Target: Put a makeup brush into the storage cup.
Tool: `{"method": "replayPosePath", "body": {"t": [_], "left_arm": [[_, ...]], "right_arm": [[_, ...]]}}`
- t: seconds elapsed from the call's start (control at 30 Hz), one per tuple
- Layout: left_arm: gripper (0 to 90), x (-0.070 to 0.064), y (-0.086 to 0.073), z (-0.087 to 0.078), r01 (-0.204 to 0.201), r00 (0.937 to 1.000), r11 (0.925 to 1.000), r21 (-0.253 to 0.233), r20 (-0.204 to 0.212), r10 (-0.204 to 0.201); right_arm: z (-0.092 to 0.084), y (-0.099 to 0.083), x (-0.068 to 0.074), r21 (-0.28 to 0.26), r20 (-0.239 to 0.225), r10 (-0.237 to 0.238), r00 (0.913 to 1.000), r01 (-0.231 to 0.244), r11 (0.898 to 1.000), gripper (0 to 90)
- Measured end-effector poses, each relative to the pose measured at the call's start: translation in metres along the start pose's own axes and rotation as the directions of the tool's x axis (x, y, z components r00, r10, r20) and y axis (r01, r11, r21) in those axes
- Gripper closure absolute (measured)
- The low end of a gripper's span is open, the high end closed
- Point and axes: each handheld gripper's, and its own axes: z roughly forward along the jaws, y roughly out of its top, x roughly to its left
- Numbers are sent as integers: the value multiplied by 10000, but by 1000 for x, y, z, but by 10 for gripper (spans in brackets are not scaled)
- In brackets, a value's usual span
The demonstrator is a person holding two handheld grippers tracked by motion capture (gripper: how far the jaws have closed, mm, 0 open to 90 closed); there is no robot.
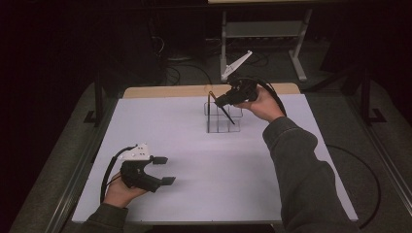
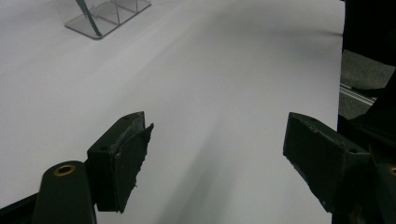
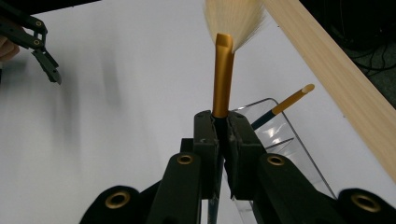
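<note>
My right gripper (image 1: 217,103) hovers over a clear acrylic organizer (image 1: 223,125) near the table's far edge. Its jaws are shut on a brush (image 3: 222,79) with a gold ferrule and pale bristles. The brush points away from the jaws, and its dark handle runs down toward the organizer (image 3: 285,140). A second brush (image 3: 292,100) with a gold end leans inside that organizer. My left gripper (image 1: 166,170) rests low at the near left of the table, its jaws wide apart. Nothing lies between them in the left gripper view (image 2: 215,158), and the organizer (image 2: 100,18) stands far off.
A white sheet (image 1: 194,194) covers the table. A bare wooden strip (image 3: 336,79) runs along the far edge behind the organizer. A metal stand (image 1: 262,34) and cables lie on the dark floor beyond. My left gripper (image 3: 46,65) shows far off in the right gripper view.
</note>
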Motion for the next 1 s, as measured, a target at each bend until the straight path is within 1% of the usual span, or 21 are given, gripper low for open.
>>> {"method": "replayPosePath", "body": {"t": [0.13, 0.23, 0.3, 0.33, 0.4, 0.5, 0.53, 0.63, 0.73, 0.8, 1.0], "left_arm": [[212, 1, 0, 1, -123, 9999, 9999, 19, 20, 123], [212, 2, 1, 0, -58, 10000, 10000, 3, 30, 58], [212, 3, 1, 0, -162, 9999, 9999, 9, 4, 162], [212, 2, 0, 0, 40, 10000, 10000, 6, 23, -40], [211, 2, 1, 0, -4, 10000, 10000, -1, 28, 4], [211, 2, 1, 1, 64, 10000, 10000, -18, 56, -64], [211, 2, 1, 1, -35, 10000, 10000, -26, 55, 35], [211, 2, 2, 0, -69, 10000, 10000, -57, 53, 69], [211, 2, 2, 1, 37, 9999, 10000, -68, 109, -37], [211, 3, 1, 1, -5, 9999, 10000, -7, 105, 5], [209, 2, 1, 1, 58, 9999, 10000, -29, 104, -58]], "right_arm": [[2, 2, -3, -11, -33, 51, 10000, -52, 10000, 830], [2, 3, -6, -11, -30, 126, 9999, -126, 9999, 830], [2, 5, -8, -32, 20, 96, 10000, -96, 9999, 830], [2, 6, -8, -27, 23, 76, 10000, -76, 10000, 830], [1, 8, -10, -57, 59, 64, 10000, -64, 10000, 830], [2, 10, -13, -96, 127, 93, 9999, -92, 9999, 830], [2, 10, -14, -76, 156, 85, 9998, -84, 9999, 830], [1, 11, -19, -201, 196, 177, 9997, -173, 9996, 830], [1, 10, -23, -226, 274, 279, 9992, -273, 9994, 830], [3, 9, -25, -215, 312, 333, 9990, -327, 9992, 830], [8, 7, -32, -169, 406, 487, 9980, -481, 9987, 831]]}}
